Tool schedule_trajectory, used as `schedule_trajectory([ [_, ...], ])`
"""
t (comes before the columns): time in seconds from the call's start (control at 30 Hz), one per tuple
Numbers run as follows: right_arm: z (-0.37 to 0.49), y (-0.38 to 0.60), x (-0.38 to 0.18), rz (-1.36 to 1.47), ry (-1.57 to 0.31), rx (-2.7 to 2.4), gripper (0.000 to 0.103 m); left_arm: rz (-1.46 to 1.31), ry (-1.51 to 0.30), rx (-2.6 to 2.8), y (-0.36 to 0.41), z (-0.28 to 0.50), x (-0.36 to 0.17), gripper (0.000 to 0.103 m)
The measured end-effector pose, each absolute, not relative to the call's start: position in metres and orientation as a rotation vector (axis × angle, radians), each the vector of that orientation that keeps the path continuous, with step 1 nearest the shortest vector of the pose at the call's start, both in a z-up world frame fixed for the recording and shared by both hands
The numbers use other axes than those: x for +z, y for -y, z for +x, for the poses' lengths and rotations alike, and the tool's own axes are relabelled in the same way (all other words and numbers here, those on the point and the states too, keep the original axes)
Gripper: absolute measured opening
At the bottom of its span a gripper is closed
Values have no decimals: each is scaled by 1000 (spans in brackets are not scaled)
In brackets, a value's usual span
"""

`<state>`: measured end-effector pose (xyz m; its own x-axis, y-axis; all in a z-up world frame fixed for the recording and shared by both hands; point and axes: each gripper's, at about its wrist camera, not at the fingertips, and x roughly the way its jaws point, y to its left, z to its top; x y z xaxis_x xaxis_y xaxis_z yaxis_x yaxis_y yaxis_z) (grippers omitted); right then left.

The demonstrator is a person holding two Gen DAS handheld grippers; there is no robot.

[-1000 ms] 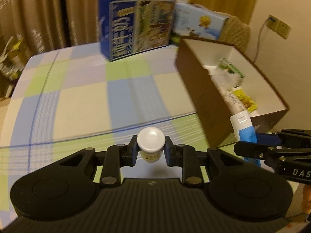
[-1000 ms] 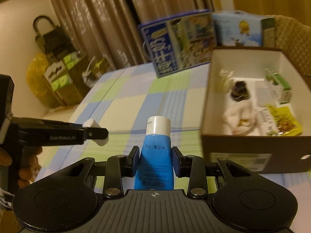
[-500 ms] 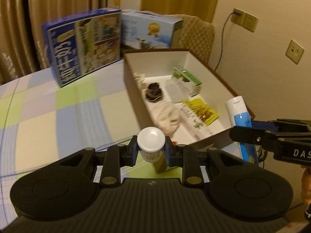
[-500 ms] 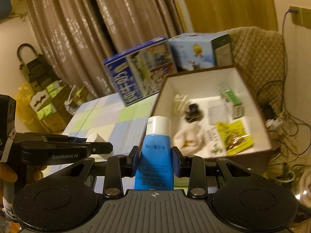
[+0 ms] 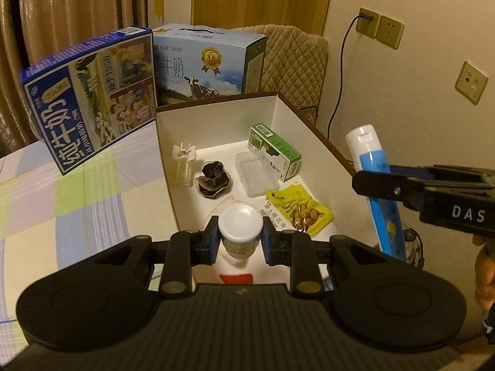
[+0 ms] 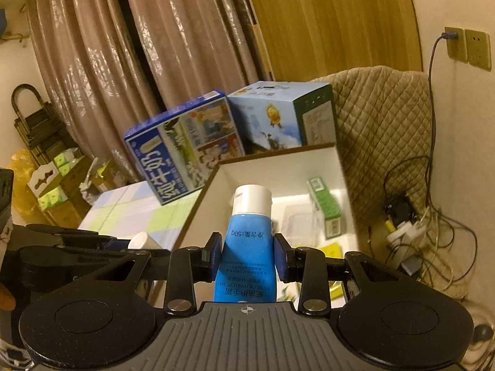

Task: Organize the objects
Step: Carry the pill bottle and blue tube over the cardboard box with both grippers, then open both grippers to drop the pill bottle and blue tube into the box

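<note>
Two grippers, each clamped on one item: the left gripper [image 5: 240, 237] grips a white-capped bottle [image 5: 240, 228] at lower centre over the open box [image 5: 216, 106]; the right gripper [image 6: 247, 255] pinches a blue tube [image 6: 247, 247]. Two milk cartons [image 5: 89, 92] stand behind on the checked worktop [image 5: 77, 204]. Inside lie one green carton [image 5: 275, 151], one yellow packet [image 5: 300, 208] and one clear case [image 5: 255, 168].

The open box [image 5: 216, 114] sits on the surface [image 5: 77, 204], with two milk cartons [image 5: 92, 99] behind and left of it.
</note>
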<state>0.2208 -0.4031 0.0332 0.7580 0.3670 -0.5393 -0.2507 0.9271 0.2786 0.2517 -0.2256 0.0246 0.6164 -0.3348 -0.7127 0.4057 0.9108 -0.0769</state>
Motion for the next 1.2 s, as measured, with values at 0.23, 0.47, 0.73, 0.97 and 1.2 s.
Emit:
schedule_trajectory([
  [0.23,264,411,23,141,-632,329,32,103,-818,-409,242,282,18,22],
  [0.47,300,409,0,83,-679,326,32,110,-847,-396,248,306,8,22],
  [0.73,336,399,-38,-65,-760,307,33,120,-889,-385,255,326,-9,22],
  [0.97,354,393,-60,-137,-802,304,33,131,-919,-381,260,342,-20,22],
  [1.2,371,396,-66,-135,-809,294,33,146,-941,-374,266,357,-29,22],
])
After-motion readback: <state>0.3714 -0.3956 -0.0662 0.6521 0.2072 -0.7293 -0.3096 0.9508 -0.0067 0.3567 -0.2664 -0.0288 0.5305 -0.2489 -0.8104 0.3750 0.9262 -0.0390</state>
